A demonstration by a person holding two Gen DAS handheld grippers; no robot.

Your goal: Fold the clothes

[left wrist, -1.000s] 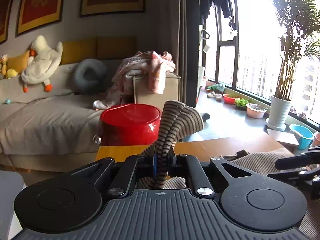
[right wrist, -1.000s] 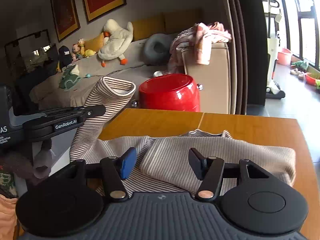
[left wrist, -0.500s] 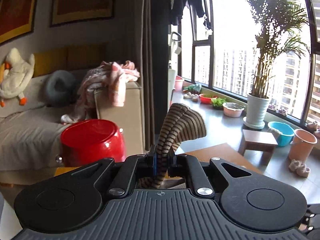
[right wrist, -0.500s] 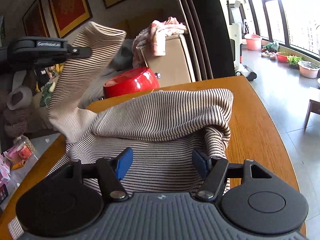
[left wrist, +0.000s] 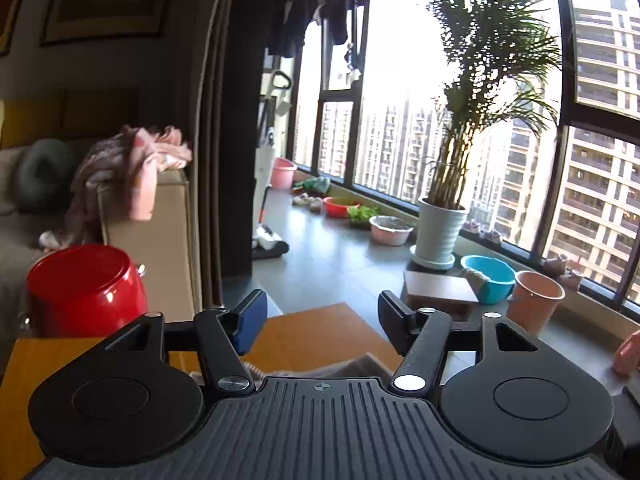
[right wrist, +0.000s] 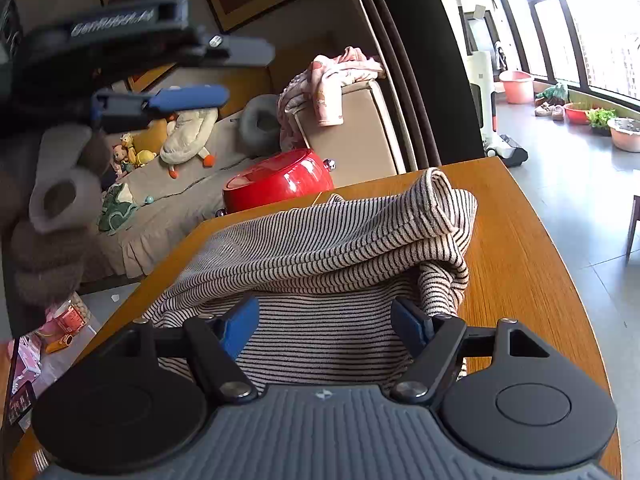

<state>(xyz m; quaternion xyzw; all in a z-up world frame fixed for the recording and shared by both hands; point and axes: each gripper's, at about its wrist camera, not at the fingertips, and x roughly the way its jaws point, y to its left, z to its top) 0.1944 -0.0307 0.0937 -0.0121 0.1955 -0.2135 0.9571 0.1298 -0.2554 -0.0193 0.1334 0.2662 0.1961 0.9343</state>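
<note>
A beige garment with thin black stripes (right wrist: 340,240) lies on the wooden table (right wrist: 520,240), its sleeve folded across the top with the cuff at the far right. My right gripper (right wrist: 324,322) is open and empty, low over the garment's near part. My left gripper (left wrist: 320,320) is open and empty, raised above the table; only a sliver of the garment (left wrist: 352,366) shows below it. The left gripper also shows in the right wrist view (right wrist: 224,76), high at the upper left, jaws apart.
A red pot (right wrist: 280,178) stands just beyond the table's far edge, also in the left wrist view (left wrist: 84,284). A sofa (right wrist: 180,196) with toys and a pile of pink clothes (right wrist: 332,76) lies behind. Plant pot (left wrist: 438,228) and basins sit by the window.
My left gripper carried the striped sleeve to the right across the garment, then opened and let it go. The sleeve now lies folded on top. My right gripper stayed open.
</note>
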